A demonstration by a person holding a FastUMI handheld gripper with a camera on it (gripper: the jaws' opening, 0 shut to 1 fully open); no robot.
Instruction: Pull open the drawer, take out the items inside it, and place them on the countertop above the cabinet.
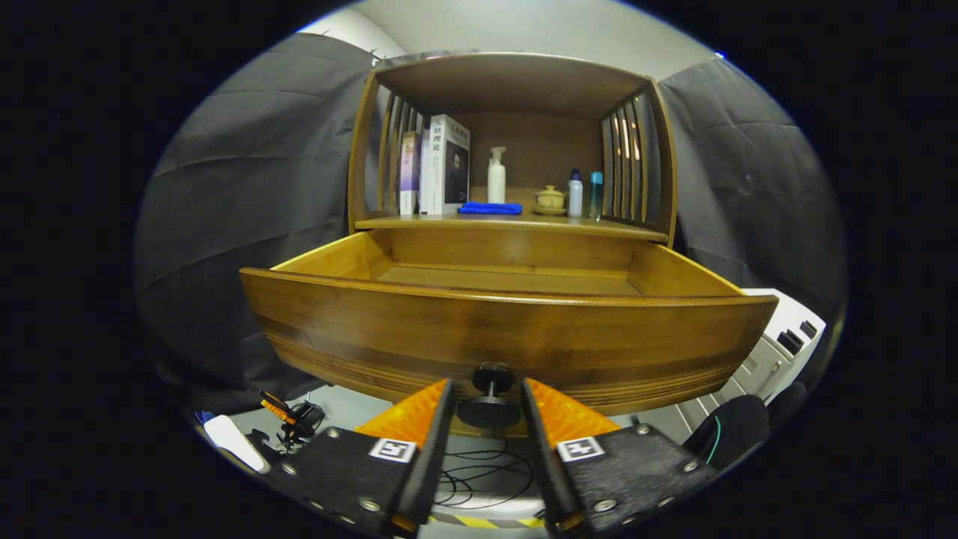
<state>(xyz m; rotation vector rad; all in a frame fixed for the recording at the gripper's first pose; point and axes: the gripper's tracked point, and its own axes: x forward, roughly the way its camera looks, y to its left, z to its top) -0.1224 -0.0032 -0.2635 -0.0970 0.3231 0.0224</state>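
Drawer (pixel 509 329) stands pulled out below the shelf (pixel 509 222); visible floor bare, front part hidden by its wall. Gripper (pixel 488 400) narrow, fingers flanking the knob (pixel 490 404), contact unclear. Best: release the knob squarely, lift over the front edge, check inside.

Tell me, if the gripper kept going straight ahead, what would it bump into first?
Probably the drawer front. The gripper has its fingers open on either side of the round knob, which sits between them, so the fingers would likely reach the wood just behind the knob.
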